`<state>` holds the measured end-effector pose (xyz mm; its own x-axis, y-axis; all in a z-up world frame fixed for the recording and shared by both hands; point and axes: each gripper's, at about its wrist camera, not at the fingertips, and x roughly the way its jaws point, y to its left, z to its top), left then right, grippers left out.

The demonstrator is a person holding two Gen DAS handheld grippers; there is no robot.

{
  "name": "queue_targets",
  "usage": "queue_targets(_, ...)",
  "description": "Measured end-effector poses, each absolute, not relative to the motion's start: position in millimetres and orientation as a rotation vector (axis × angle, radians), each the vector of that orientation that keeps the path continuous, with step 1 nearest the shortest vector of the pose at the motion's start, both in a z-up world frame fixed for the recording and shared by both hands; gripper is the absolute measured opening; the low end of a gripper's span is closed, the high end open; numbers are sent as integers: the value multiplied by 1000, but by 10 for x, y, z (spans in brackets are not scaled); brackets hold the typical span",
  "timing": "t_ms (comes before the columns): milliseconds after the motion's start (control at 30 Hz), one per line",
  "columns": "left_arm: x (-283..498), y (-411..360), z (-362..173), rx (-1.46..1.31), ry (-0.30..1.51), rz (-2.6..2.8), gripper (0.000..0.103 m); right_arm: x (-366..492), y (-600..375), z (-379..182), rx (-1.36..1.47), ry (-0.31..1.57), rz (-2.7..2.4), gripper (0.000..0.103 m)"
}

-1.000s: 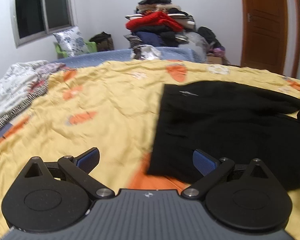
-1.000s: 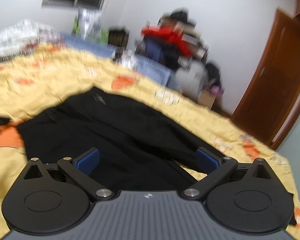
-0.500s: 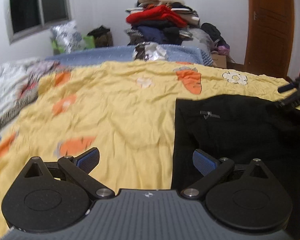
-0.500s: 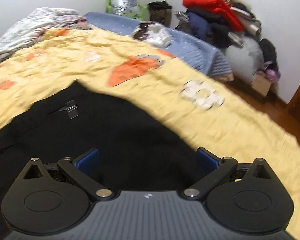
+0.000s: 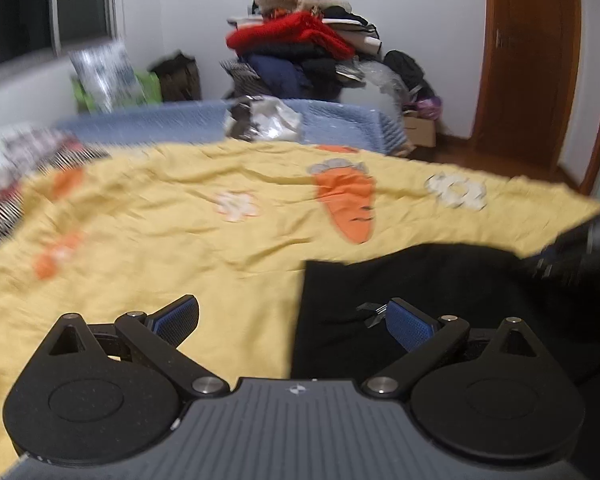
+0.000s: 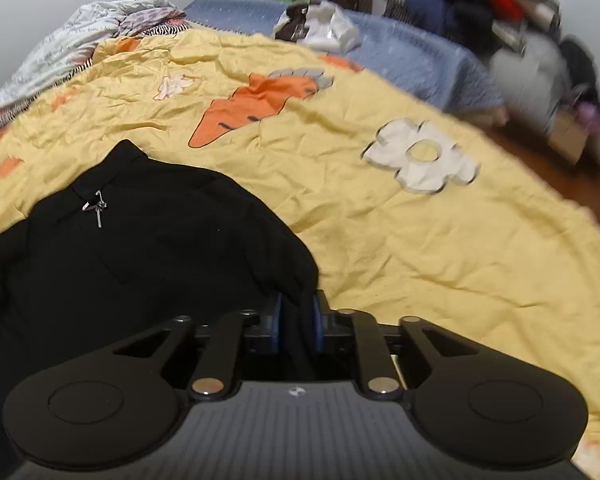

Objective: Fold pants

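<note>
Black fabric is what you have to work with: the pants (image 6: 140, 256) lie spread on the yellow bedspread (image 6: 400, 240), near the printed orange carrot (image 6: 252, 108) and the white flower (image 6: 420, 156). A small metal zipper pull (image 6: 96, 206) shows on the upper part of the cloth.

Your right gripper (image 6: 296, 320) has its two blue pads drawn close together, with a bunched fold of the pants' edge pinched between them. The cloth rises slightly toward the pads there.

Your left gripper (image 5: 292, 316) has its fingers spread wide and holds nothing. One blue pad (image 5: 178, 316) sits over bare yellow bedspread (image 5: 180, 248), the other over the pants (image 5: 440, 292), so the straight left edge of the black cloth runs between them. In the left wrist view your right gripper (image 5: 572, 256) appears blurred at the far right edge, over the pants.

Beyond the bed stand a pile of clothes (image 5: 300, 48) and a wooden door (image 5: 540, 60)
</note>
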<state>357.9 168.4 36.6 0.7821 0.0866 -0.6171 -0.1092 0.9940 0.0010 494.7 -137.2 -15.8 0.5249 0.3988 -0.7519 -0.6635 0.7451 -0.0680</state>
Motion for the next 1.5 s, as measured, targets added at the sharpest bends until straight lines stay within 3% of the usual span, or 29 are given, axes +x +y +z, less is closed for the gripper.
queue_targets(233,4085,1721,388,-322,754,-2,100,3640,-898,-88,-915,431,589,5)
queue_targets(433,4413,1819,74,-616,889,-22,93,2919,-911,-97,-1020,285,601,4)
queue_targets(533,4565,1843,-75,-770,972,-33,83,3024,-947,-119,-1039,287,575,5)
queue_targets(567,4528,1842,-51,-787,947,-19,84,3161,-1032,-56,-975,262,552,5)
queue_targets(600,4487,1811,10,-754,914,-19,86,3344,-1119,16,-895,276,537,10)
queue_targets(667,4407,1716,139,-642,873,0,94,3929,-1350,202,-657,429,565,53)
queue_targets(700,4376,1687,177,-611,872,16,98,4222,-1490,257,-514,472,606,93)
queue_targets(733,4347,1665,203,-591,876,24,101,4504,-1612,280,-389,505,636,103)
queue_targets(800,4304,1650,228,-567,876,14,101,4965,-1747,277,-226,541,608,103)
queue_targets(900,4290,1634,239,-486,878,28,101,5562,-1812,138,-26,669,685,99)
queue_targets(967,4302,1646,220,-449,858,50,101,5739,-1666,-30,-45,758,718,98)
queue_targets(1000,4318,1666,203,-445,857,58,101,5801,-1571,-117,-92,799,714,92)
queue_targets(1033,4342,1692,179,-449,859,59,101,5835,-1463,-207,-159,838,705,62)
queue_targets(1133,4431,1787,61,-533,890,39,101,5661,-1290,-209,-264,782,730,5)
queue_targets(1367,4567,1969,-165,-800,946,-39,101,3980,-879,-48,-829,398,695,5)
queue_targets(1500,4571,1980,-192,-858,955,-67,97,3302,-786,-37,-969,276,694,5)
